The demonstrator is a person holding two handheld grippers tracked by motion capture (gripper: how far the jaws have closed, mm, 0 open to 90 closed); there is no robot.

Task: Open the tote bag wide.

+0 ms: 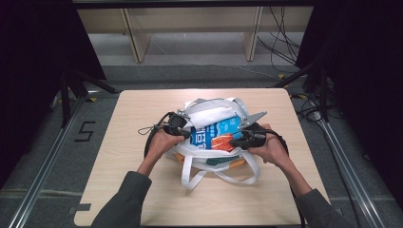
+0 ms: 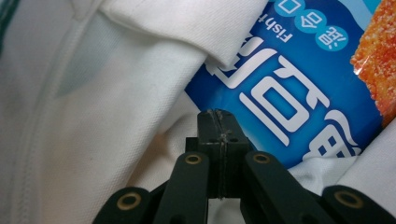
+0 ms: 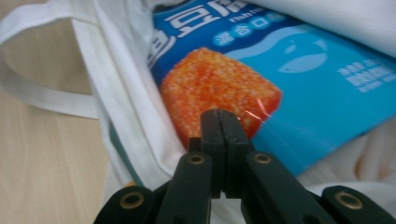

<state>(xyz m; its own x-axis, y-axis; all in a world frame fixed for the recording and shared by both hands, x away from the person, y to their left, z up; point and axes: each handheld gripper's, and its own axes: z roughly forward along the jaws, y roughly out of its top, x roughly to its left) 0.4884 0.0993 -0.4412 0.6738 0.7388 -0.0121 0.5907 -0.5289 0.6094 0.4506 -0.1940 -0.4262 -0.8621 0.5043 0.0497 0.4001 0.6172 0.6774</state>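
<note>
High view: we see the blue snack packet [image 1: 216,135] mid-frame, half inside the soft white bag [image 1: 209,114]. Light and slippery; we'd pinch an edge. Left gripper [image 2: 218,122] and right gripper [image 3: 219,122] jaws together, empty.

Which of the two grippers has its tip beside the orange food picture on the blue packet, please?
The right gripper: its shut tip is next to the orange square on the blue packet, whereas the left gripper sits by the white lettering.
</note>
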